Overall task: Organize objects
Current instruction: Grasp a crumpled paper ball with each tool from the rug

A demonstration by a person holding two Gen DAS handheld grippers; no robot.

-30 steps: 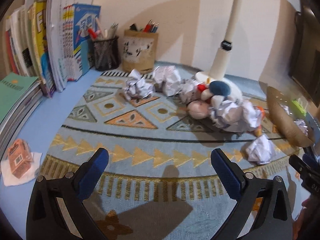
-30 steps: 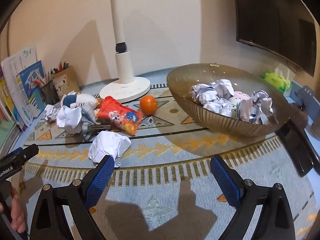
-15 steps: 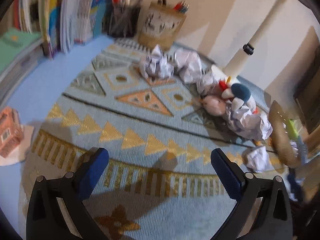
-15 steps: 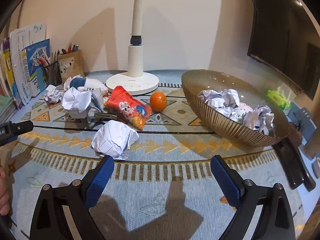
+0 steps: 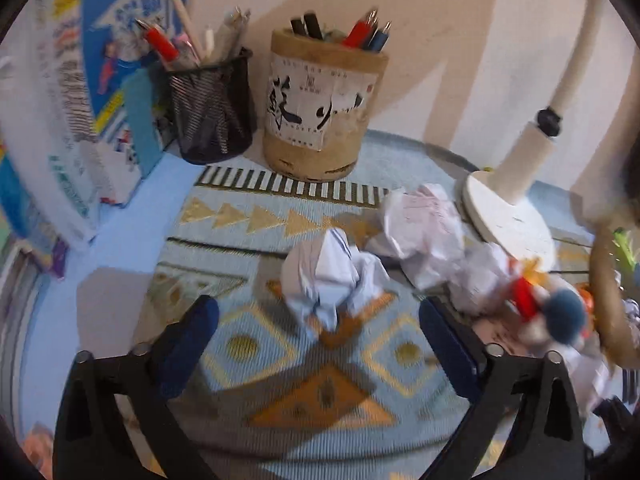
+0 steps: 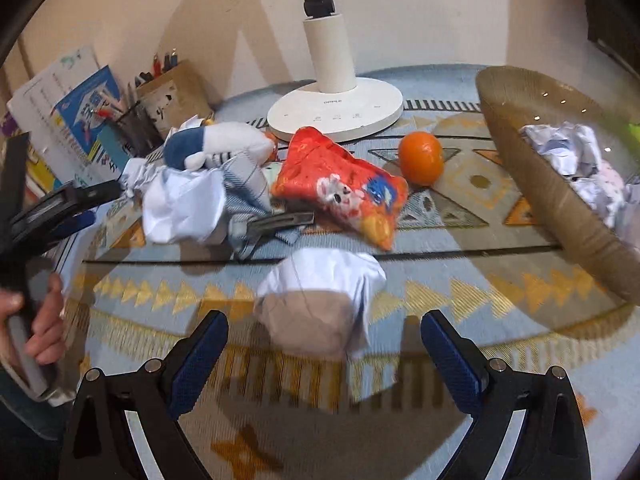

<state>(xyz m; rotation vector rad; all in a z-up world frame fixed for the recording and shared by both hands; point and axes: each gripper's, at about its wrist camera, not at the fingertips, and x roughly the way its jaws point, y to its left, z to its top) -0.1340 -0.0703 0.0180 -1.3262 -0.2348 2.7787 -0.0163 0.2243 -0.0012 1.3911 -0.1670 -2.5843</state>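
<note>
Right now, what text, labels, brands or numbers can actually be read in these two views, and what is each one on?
None can be quoted with confidence.
Beige pen pot: large black brush-style characters on its label, small print blurred.
Blue book cover: printed characters, blurred.
White lamp base: a tiny grey brand mark, too small to read.
Red snack bag: cartoon print, lettering unreadable.

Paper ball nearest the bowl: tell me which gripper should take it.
Right. The right gripper frames that paper ball, the bowl close by. The left gripper, jaws closing, faces another ball.
</note>
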